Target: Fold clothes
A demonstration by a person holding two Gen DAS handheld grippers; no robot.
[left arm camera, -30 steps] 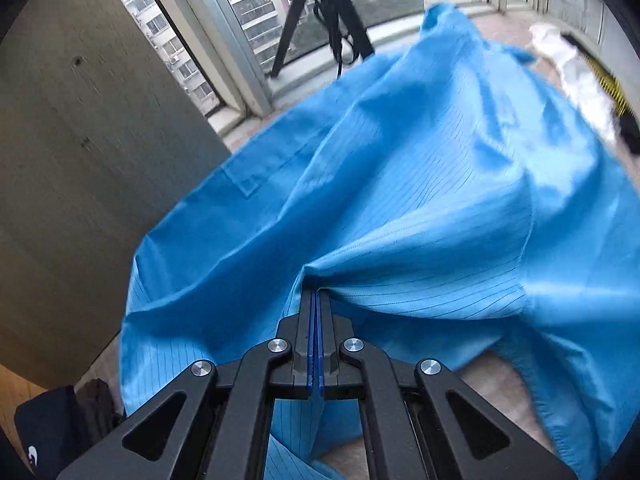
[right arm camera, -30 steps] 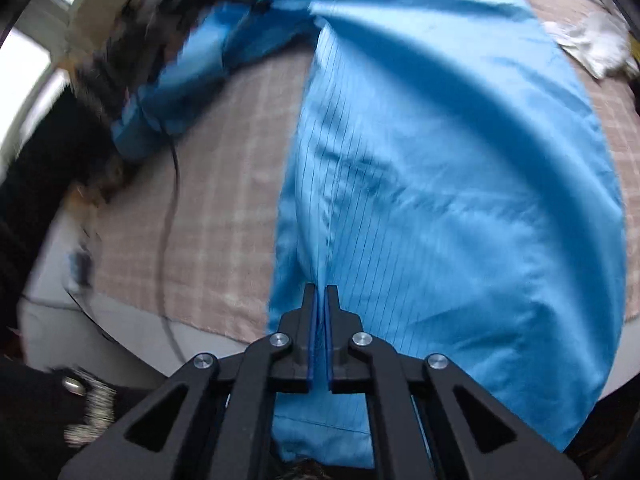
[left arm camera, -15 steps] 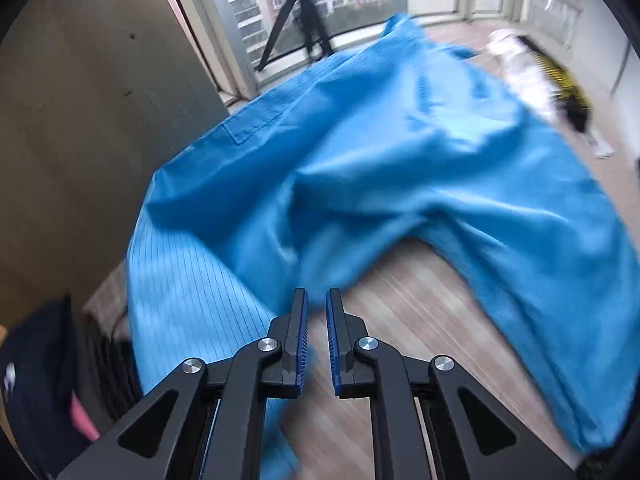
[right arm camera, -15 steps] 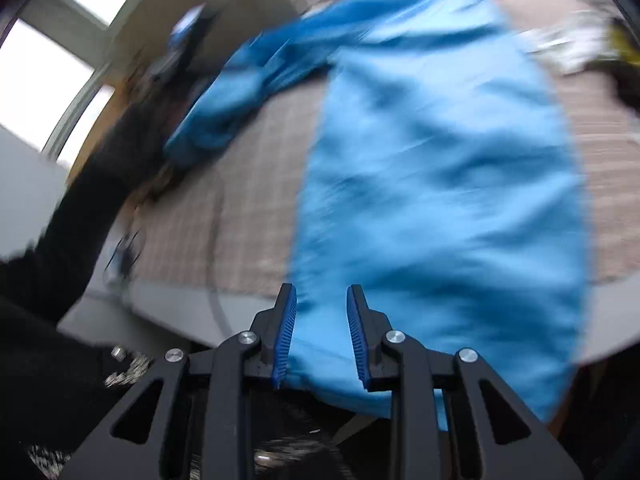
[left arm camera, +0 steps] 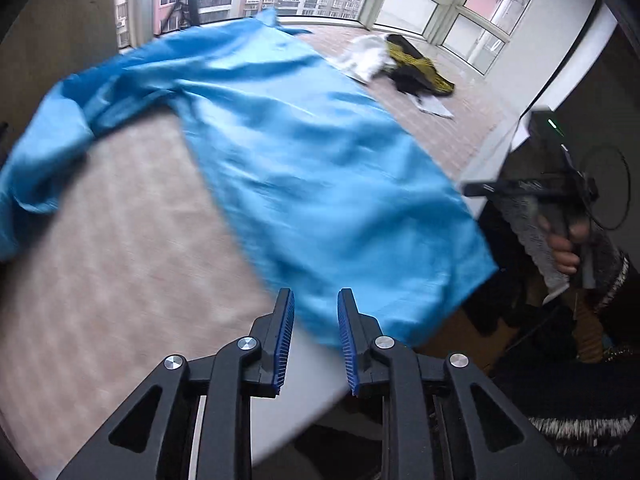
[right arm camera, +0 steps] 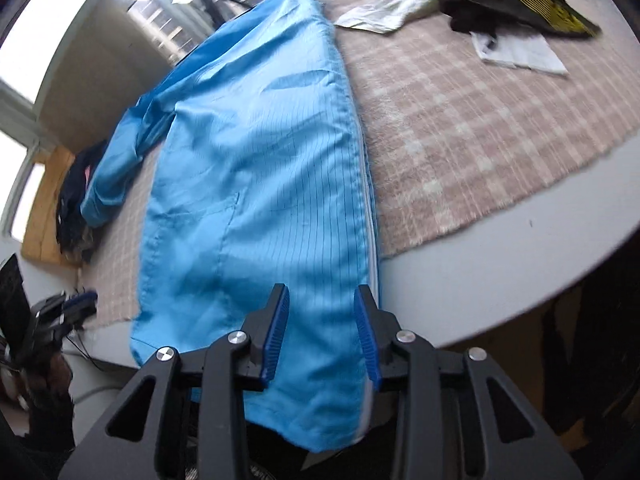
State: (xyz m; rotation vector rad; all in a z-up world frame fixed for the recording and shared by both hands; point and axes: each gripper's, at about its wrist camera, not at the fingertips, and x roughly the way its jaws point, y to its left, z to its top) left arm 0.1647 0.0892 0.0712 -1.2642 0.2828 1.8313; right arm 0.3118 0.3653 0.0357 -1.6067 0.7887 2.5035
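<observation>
A blue pinstriped garment (left arm camera: 312, 168) lies spread lengthwise on the checked pink cloth of the table (left arm camera: 120, 240), its hem hanging over the near edge and one sleeve (left arm camera: 44, 152) bunched at the left. It also shows in the right wrist view (right arm camera: 256, 168). My left gripper (left arm camera: 314, 304) is open and empty just above the hem. My right gripper (right arm camera: 322, 304) is open and empty over the hem's right side, by the zip edge (right arm camera: 368, 216). The right gripper in the hand shows at the right of the left wrist view (left arm camera: 560, 200).
A white garment (left arm camera: 364, 58), a black and yellow garment (left arm camera: 416, 68) and a white paper (right arm camera: 516, 50) lie at the table's far right. Dark clothes (right arm camera: 72, 208) sit on a wooden surface to the left. The white table rim (right arm camera: 500, 264) runs along the near edge. Windows stand behind.
Both grippers were shut on the blue garment and holding it up; they opened and let it go, and it now lies flat on the table. Both have pulled back to the near edge.
</observation>
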